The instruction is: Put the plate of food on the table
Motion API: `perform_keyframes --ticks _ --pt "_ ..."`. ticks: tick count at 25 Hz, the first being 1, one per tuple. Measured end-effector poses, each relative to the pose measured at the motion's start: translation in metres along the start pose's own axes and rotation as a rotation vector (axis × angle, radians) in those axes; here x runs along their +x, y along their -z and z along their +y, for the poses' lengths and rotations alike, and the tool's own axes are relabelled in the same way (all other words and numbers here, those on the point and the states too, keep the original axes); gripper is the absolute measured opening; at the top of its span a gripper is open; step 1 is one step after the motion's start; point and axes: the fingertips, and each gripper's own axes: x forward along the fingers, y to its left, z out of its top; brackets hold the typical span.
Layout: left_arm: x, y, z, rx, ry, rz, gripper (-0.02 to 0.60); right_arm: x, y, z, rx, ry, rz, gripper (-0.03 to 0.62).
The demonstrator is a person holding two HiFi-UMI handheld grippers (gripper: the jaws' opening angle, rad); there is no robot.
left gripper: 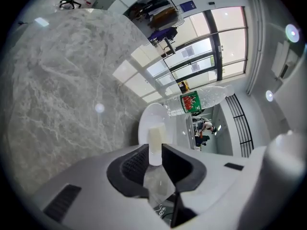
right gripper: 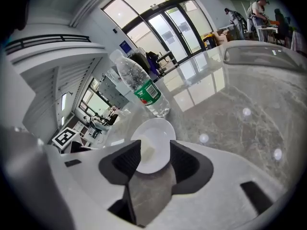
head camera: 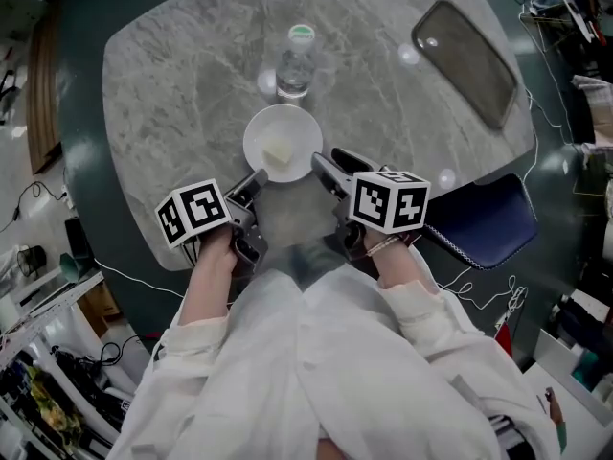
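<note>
White round plate (head camera: 263, 130) holding a pale block of food (head camera: 277, 151) sat flat on the grey marble table (head camera: 182, 84), so the placing looked all but finished. Nearest the viewer, a person's white sleeves (head camera: 287, 353) reached toward the plate. The left gripper (head camera: 256, 178) met the plate's near-left rim. Its jaws were close together with the rim wedged in the narrow gap, and it seemed to be clamped on it. The right gripper (head camera: 323, 165) sat at the near-right rim with its jaws spread wide, released. The rim lay between them, but neither pad pressed it. The plate lay straight ahead of both grippers, about equally near each. Backing toward the person would likely free it once the left one let go. Just beyond the plate stood a clear plastic water bottle (head camera: 295, 63) with a green label. Far beyond the plate and to its right lay a dark oblong tray (head camera: 466, 60).
</note>
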Motion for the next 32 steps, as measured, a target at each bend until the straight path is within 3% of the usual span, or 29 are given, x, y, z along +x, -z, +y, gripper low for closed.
perform_keyframes --ticks 5,8,12,15,19,26,32 --pt "-0.005 0.000 -0.002 -0.004 0.013 -0.020 0.087 -0.009 0.002 0.004 -0.001 -0.012 -0.008 0.160" --pt "-0.010 -0.002 -0.014 0.034 0.052 -0.040 0.083 -0.013 -0.003 0.011 0.000 -0.035 -0.033 0.158" --pt "-0.022 -0.002 -0.044 0.151 0.145 -0.068 0.067 -0.024 -0.009 0.028 -0.005 -0.095 -0.070 0.151" --pt "-0.037 -0.004 -0.077 0.291 0.235 -0.103 0.060 -0.037 -0.021 0.050 -0.017 -0.170 -0.109 0.068" --pt "-0.061 -0.017 -0.117 0.477 0.313 -0.185 0.040 -0.053 -0.037 0.079 -0.078 -0.263 -0.160 0.023" --pt "-0.089 -0.024 -0.157 0.535 0.444 -0.272 0.035 -0.074 -0.054 0.115 -0.123 -0.402 -0.220 0.011" --pt "-0.107 -0.021 -0.178 0.638 0.451 -0.331 0.032 -0.089 -0.055 0.129 -0.186 -0.424 -0.221 0.008"
